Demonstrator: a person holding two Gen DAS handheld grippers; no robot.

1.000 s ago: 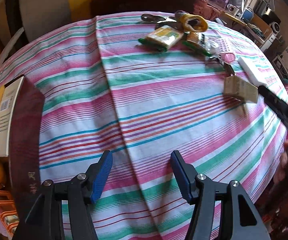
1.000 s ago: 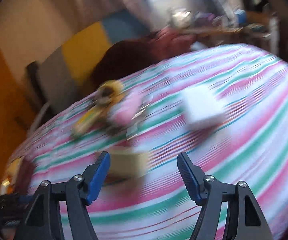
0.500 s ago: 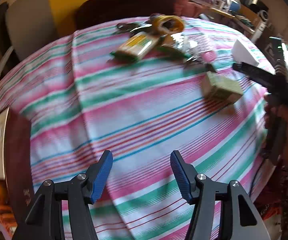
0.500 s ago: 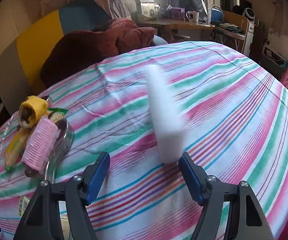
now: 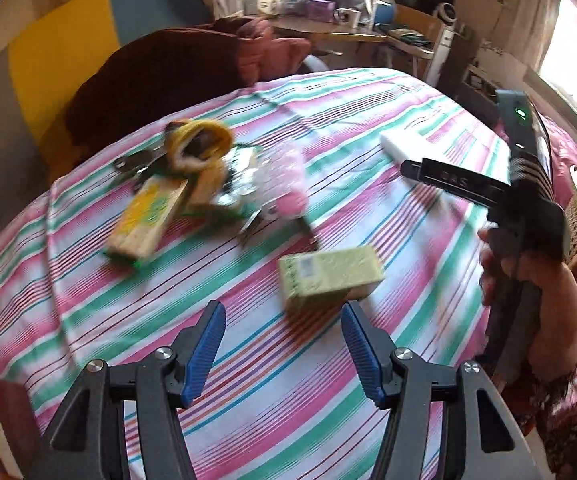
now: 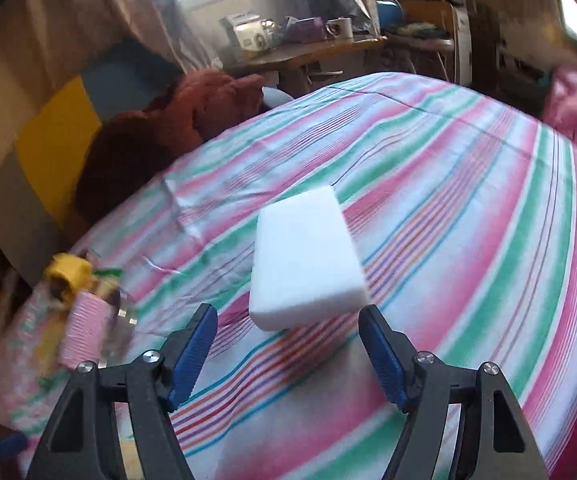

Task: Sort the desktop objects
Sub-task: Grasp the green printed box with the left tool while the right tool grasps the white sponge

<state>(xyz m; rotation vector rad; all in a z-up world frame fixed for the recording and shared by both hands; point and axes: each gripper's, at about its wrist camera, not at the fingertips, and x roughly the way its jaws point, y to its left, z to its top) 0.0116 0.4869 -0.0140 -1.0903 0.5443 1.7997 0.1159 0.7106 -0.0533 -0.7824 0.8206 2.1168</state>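
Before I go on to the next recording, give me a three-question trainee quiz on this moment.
1. True or false: the left gripper is shut on the green box.
2. Which thing lies just ahead of the right gripper? A) white sponge B) pink roller C) yellow tape
3. Fill in: everything rests on a striped ______.

Key:
1. False: its jaws stand open and the box lies on the cloth just beyond them.
2. A: the sponge lies flat ahead of the open jaws, not gripped.
3. Tablecloth.
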